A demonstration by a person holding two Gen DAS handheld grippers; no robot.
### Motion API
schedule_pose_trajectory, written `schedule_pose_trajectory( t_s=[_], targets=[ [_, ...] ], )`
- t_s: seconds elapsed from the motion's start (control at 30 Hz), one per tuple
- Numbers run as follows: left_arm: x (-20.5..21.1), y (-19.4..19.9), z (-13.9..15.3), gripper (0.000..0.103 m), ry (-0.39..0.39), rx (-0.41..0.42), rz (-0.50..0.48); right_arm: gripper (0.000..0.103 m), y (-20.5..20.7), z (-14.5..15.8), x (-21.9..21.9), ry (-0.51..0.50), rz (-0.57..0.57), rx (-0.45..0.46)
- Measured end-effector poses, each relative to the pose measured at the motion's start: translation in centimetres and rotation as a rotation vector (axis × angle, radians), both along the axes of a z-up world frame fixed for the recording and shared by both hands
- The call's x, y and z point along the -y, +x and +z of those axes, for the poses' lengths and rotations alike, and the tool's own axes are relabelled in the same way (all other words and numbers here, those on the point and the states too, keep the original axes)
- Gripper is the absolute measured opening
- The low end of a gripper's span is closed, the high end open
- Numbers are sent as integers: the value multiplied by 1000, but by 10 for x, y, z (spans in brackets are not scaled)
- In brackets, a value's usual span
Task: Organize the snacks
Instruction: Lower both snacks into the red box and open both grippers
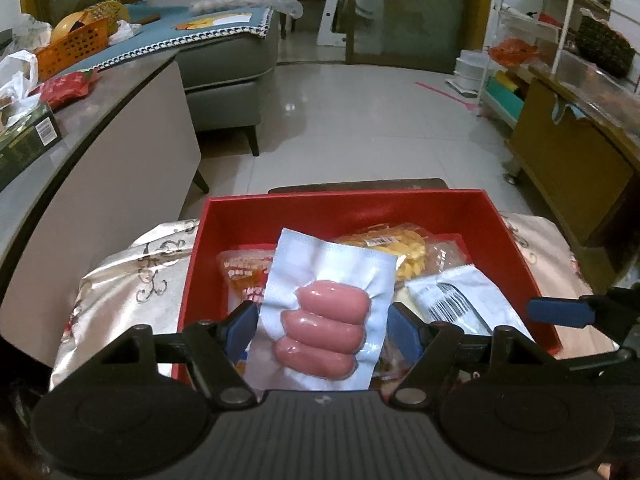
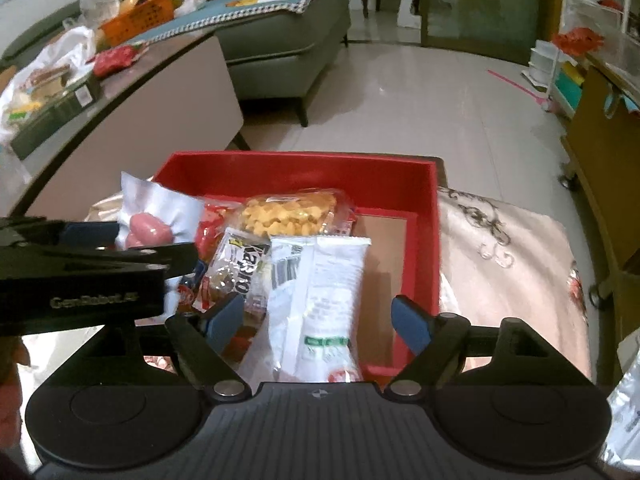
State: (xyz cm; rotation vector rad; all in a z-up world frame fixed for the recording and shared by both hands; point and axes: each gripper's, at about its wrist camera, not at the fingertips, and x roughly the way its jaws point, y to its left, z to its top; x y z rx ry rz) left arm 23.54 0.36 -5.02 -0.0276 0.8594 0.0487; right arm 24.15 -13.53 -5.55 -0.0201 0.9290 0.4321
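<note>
- The left gripper (image 1: 322,322) has its blue pads closed on the edges of a clear vacuum-sealed pouch of three pink sausages (image 1: 326,316), holding it upright over the red rectangular cardboard box (image 1: 344,206), probably so that it can be set down among the snacks below.
- The right gripper (image 2: 320,316) stands partly open and grips nothing; a white crinkled snack packet (image 2: 324,300) lies loose between its jaws inside the box, apparently just placed there.
- Ahead of the right gripper lie a clear bag of yellow crackers (image 2: 290,210) and a printed brown-and-white wrapper (image 2: 236,270); to their right the box floor is bare, leaving room for more.
- The box rests on a pale embroidered satin cloth (image 2: 500,240).
- Beyond lie a glossy tiled floor (image 1: 360,120), a grey sofa (image 1: 232,68), and a cluttered counter (image 1: 80,120) off to the left.
</note>
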Motion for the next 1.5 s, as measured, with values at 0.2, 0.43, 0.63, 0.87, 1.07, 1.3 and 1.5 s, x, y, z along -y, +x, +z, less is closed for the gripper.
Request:
schedule_pose_trajectory(
  t_s=[0.2, 0.43, 0.63, 0.87, 1.07, 1.3, 1.5],
  targets=[
    [-5, 16, -10, 65, 6, -24, 17, 72, 19, -13, -9, -30, 6, -21],
    [-10, 16, -4, 74, -21, -11, 38, 74, 31, -20, -7, -20, -22, -26],
    [-16, 6, 12, 78, -49, 28, 54, 81, 27, -6, 0, -3, -52, 24],
    [-10, -11, 23, 78, 5, 62, 20, 83, 30, 6, 17, 65, -118, 35],
    [-6, -27, 30, 78, 3, 82, -3, 88, 11, 25, 21, 91, -110, 67],
    [3, -46, 35, 78, 5, 100, -38, 91, -14, 28, 33, 80, -111, 57],
    [14, -63, 37, 78, 12, 106, -71, 91, -38, 25, 47, 55, -113, 40]
  ],
)
